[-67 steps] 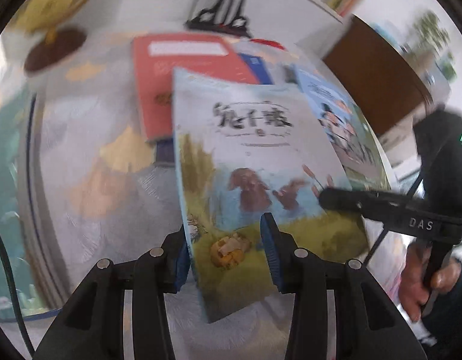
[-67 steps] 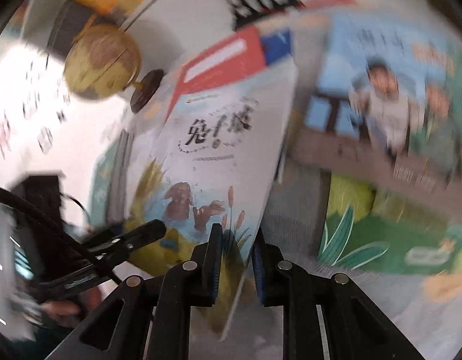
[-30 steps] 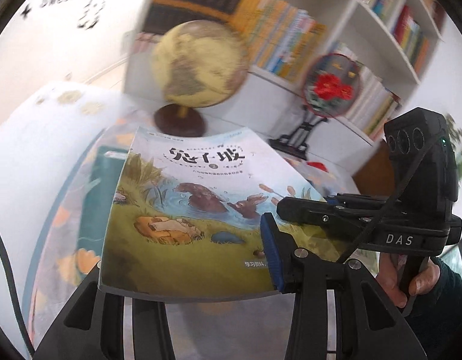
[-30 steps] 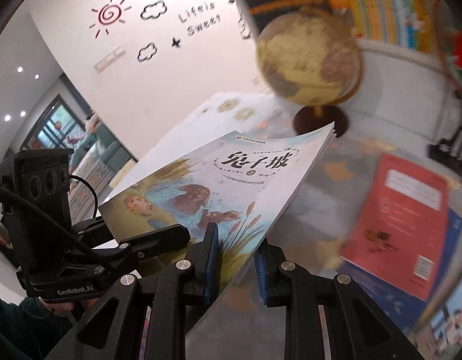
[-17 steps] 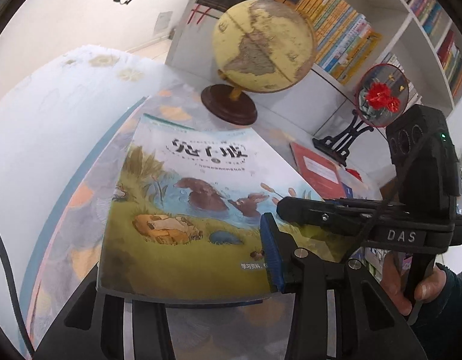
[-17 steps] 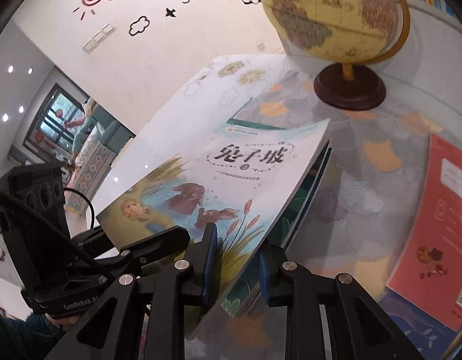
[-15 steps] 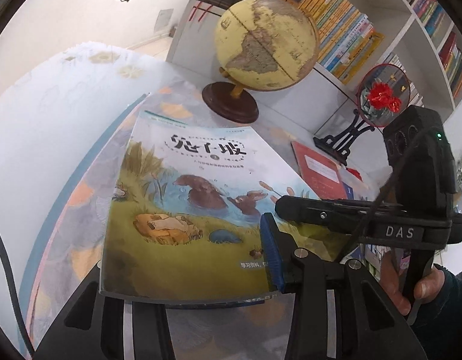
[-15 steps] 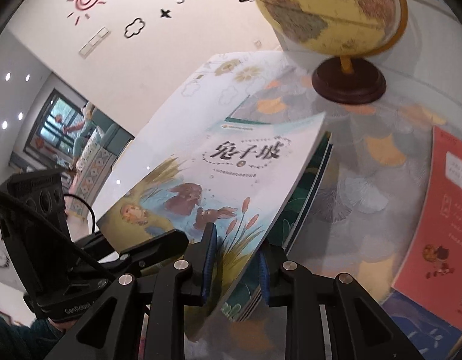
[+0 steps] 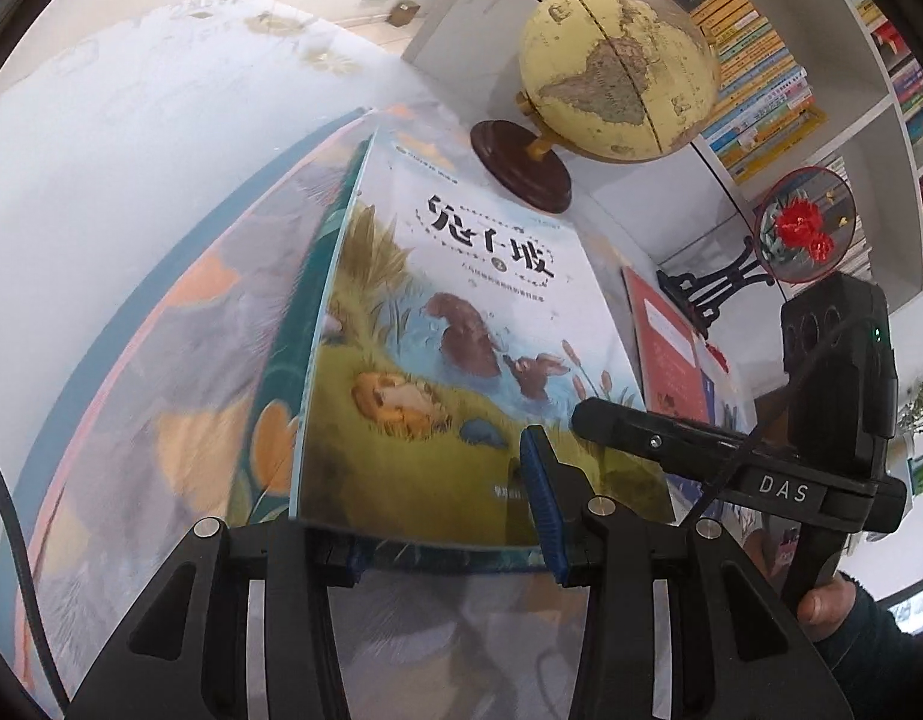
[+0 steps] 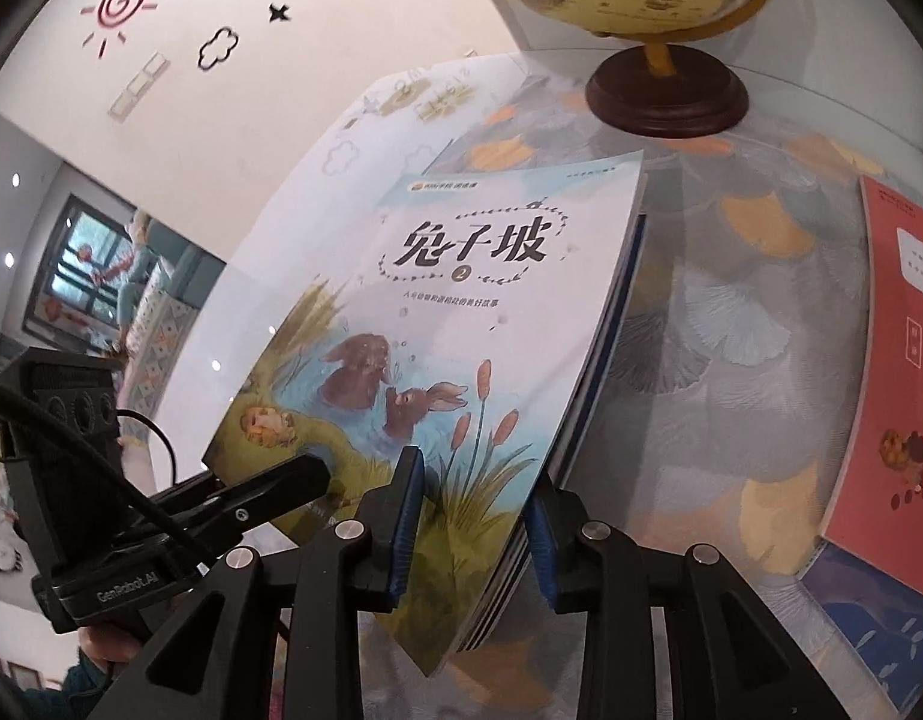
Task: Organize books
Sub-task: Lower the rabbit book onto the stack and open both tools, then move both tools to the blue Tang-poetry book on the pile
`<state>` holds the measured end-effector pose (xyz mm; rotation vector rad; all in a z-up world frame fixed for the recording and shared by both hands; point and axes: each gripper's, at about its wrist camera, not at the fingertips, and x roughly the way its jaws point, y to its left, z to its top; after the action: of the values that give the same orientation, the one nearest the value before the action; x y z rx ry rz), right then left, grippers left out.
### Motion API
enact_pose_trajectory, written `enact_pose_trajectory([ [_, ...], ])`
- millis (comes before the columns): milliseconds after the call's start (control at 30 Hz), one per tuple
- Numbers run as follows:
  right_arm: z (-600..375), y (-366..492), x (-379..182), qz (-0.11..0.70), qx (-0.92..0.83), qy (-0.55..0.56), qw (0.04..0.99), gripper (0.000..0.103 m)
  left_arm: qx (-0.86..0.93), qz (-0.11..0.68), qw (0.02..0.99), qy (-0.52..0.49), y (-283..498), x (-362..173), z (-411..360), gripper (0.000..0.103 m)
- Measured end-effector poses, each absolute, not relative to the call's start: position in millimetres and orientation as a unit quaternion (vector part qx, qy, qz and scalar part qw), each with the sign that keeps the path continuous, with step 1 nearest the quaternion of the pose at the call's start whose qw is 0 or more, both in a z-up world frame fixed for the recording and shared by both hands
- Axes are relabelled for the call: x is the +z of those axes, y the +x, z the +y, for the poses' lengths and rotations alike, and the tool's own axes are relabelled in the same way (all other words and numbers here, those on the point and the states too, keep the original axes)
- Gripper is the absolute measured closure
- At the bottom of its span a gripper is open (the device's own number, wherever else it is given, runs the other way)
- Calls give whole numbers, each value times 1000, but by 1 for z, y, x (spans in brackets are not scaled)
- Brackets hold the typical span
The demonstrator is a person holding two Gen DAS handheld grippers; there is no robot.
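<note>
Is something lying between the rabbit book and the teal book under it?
Nothing visible does. The rabbit book sits directly over the teal book; the globe stands beyond their far edge, the red book apart.

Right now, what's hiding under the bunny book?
Under the bunny book lies a teal book with orange shapes, and more book edges peek out. Their covers are mostly hidden, so no titles show.
</note>
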<state>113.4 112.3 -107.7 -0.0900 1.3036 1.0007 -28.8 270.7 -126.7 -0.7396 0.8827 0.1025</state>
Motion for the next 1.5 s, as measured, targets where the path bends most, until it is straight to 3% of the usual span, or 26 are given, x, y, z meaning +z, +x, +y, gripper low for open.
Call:
enact_pose_trajectory([
  [300, 124, 108, -116, 600, 427, -62, 673, 57, 67, 428, 822, -370, -60, -130, 266, 64],
  [633, 89, 88, -113, 619, 378, -63, 686, 54, 107, 408, 821, -384, -83, -115, 263, 64],
  [733, 53, 77, -111, 625, 373, -37, 685, 54, 149, 420, 827, -342, -92, -108, 248, 64],
  [1100, -142, 35, -80, 615, 284, 79, 731, 53, 61, 467, 839, -274, -84, -80, 103, 53],
  [1233, -215, 22, -63, 596, 243, 125, 755, 52, 5, 473, 849, -233, -79, -62, 34, 34],
  [1500, -336, -18, -34, 521, 206, 249, 790, 46, -82, 486, 853, -172, -78, -40, -77, 34],
])
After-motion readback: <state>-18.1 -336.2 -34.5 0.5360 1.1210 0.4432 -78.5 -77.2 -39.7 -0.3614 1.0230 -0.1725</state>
